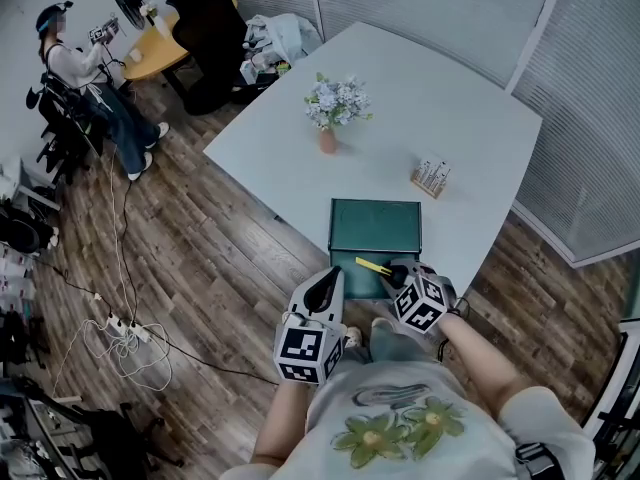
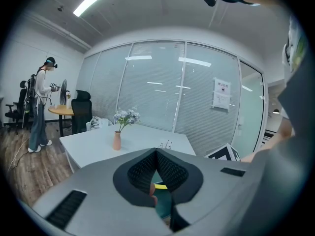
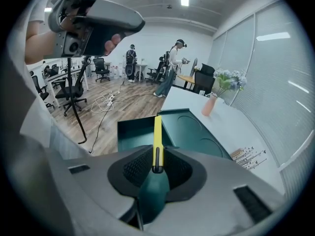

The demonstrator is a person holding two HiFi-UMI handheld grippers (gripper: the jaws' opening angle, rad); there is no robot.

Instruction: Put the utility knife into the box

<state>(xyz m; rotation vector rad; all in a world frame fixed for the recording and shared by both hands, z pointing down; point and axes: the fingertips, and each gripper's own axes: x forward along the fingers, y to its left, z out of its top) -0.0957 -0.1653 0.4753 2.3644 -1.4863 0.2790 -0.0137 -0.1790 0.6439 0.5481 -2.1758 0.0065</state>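
A dark green box (image 1: pixel 375 230) stands open at the near edge of the white table (image 1: pixel 450 108). My right gripper (image 1: pixel 399 272) is shut on the utility knife (image 1: pixel 373 265), whose yellow body points left over the box's front edge. In the right gripper view the knife (image 3: pixel 157 134) juts straight out from between the pads (image 3: pixel 135 167), its dark green end back in the jaws, above the box (image 3: pixel 184 127). My left gripper (image 1: pixel 327 279) hovers just left of the box off the table, jaws together and empty. In its own view the left gripper (image 2: pixel 156 153) has its tips touching.
A pink vase of flowers (image 1: pixel 331 116) stands mid-table and a small wooden holder (image 1: pixel 431 177) sits behind the box. Cables and a power strip (image 1: pixel 122 334) lie on the wooden floor at left. A person (image 1: pixel 92 86) stands far left by a round table. Blinds line the right wall.
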